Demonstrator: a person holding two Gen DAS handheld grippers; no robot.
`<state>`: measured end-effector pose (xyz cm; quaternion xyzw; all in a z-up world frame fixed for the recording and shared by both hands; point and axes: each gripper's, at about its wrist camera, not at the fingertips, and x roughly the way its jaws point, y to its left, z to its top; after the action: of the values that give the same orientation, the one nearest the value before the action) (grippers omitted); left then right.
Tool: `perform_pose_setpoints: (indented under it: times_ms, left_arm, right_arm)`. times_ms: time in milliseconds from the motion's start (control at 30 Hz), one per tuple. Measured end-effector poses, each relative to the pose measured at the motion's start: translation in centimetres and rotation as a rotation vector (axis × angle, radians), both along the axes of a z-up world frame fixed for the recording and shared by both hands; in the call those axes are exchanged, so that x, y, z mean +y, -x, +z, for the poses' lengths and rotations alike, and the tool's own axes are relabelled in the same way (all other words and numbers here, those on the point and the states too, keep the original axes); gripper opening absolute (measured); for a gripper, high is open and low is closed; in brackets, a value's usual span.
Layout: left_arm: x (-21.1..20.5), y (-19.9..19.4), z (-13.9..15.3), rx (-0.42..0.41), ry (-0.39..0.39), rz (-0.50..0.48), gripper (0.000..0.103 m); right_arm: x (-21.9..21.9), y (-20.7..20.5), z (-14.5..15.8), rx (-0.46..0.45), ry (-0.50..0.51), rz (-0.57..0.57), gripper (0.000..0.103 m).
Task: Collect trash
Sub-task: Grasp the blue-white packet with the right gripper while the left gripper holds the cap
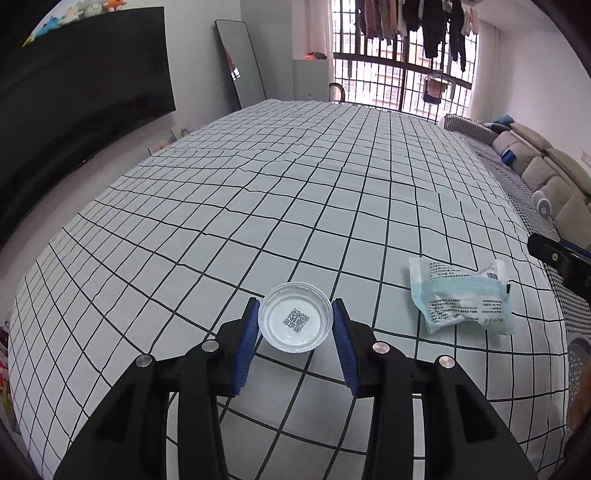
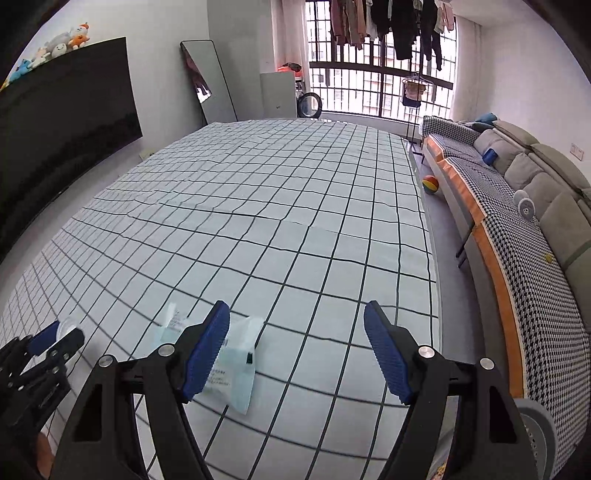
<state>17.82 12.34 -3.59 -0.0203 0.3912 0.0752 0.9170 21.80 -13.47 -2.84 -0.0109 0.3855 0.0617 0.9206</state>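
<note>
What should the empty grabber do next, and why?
Probably slide the right gripper left and down over the crumpled wrapper. Its jaws are open and empty, the wrapper lies on the checked cloth beside its left finger, and the left gripper already holds the clear lid.

A bench (image 2: 258,206) covered in a pale cloth with a black grid filled the middle of the room. On one side a large dark screen (image 2: 66,110) hung on the white wall with soft toys (image 2: 62,44) along its top and a tall mirror (image 2: 208,79) leaning beyond it. At the far end daylight came through a barred window (image 2: 380,77) hung with clothes (image 2: 391,22), and a grey sofa (image 2: 532,173) with a houndstooth cover lined the other side.
</note>
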Motion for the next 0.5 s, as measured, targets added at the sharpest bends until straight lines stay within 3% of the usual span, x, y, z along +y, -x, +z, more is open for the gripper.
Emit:
perform_pose_setpoints:
  times_ms: [300, 500]
  left_arm:
    - [1.0, -0.3, -0.3, 0.010, 0.023, 0.021, 0.039]
    - [1.9, -0.2, -0.3, -0.001, 0.032, 0.033, 0.039]
  right_arm:
    - [1.0, -4.8, -1.8, 0.087, 0.020, -0.037, 0.072]
    - [1.5, -4.3, -3.2, 0.127, 0.090, -0.028, 0.072]
